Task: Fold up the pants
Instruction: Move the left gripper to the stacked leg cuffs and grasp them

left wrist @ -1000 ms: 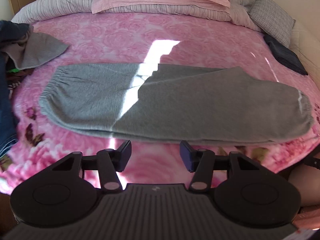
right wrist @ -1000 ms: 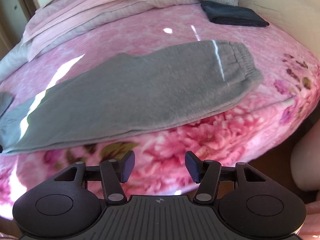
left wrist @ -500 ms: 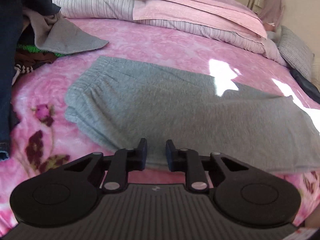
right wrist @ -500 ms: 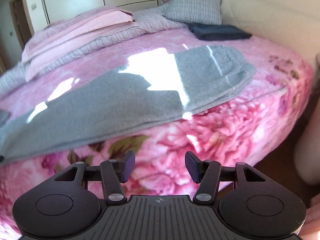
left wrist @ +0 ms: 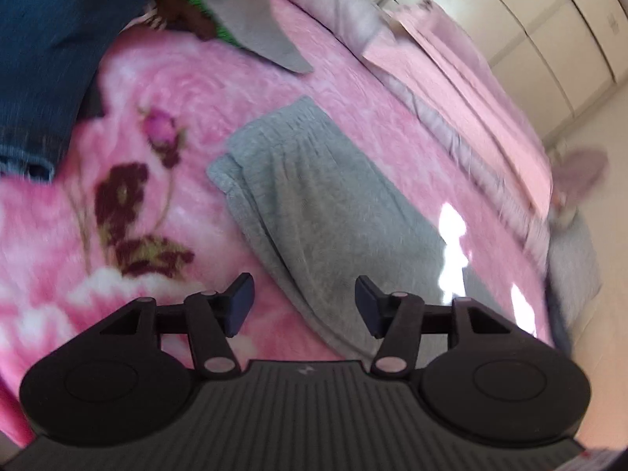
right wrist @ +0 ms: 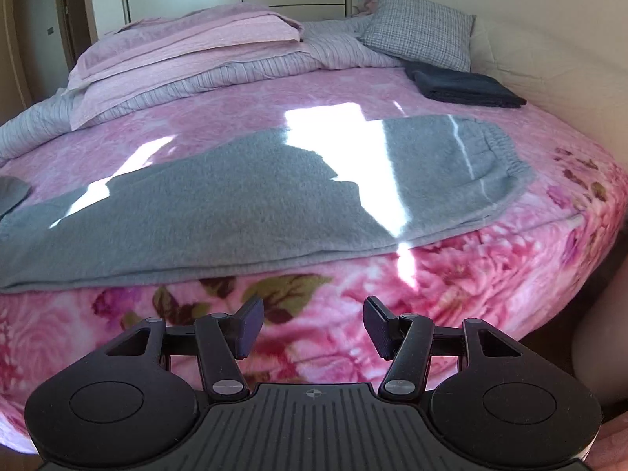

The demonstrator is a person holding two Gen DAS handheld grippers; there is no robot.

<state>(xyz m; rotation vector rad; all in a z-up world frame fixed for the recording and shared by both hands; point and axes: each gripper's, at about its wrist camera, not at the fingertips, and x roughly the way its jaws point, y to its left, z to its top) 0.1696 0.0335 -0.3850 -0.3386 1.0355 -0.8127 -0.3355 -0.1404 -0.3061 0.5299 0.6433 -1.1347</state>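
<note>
A bed under a pink floral blanket (right wrist: 451, 274) fills both views, with stacked bedding (right wrist: 184, 39) and a checked pillow (right wrist: 420, 27) at the far side and a folded dark cloth (right wrist: 463, 86) near the headboard. The grey pants (right wrist: 219, 204) lie flat along the near edge, already doubled leg over leg – cuffs at one end, elastic waist at the other. A heap of other clothes (left wrist: 235, 19) sits past the cuff end.

The left gripper (left wrist: 304, 302) hovers low over the leg near the cuffs; its jaws have just been opening and now stand spread, one finger over the blanket and one over the grey cloth, nothing pinched. The view is blurred. The right gripper (right wrist: 312, 327) hangs off the bed's edge, below the pants' middle, jaws spread and empty.

The step in hand looks like the approach to grasp for the next fold – none made yet.

What could go wrong: the left jaws may close on the top leg only, so the layers part when lifted. They could also catch the plush blanket along with the cloth and drag it. The right gripper is far from the waist; lifting one end alone would skew the fold.
</note>
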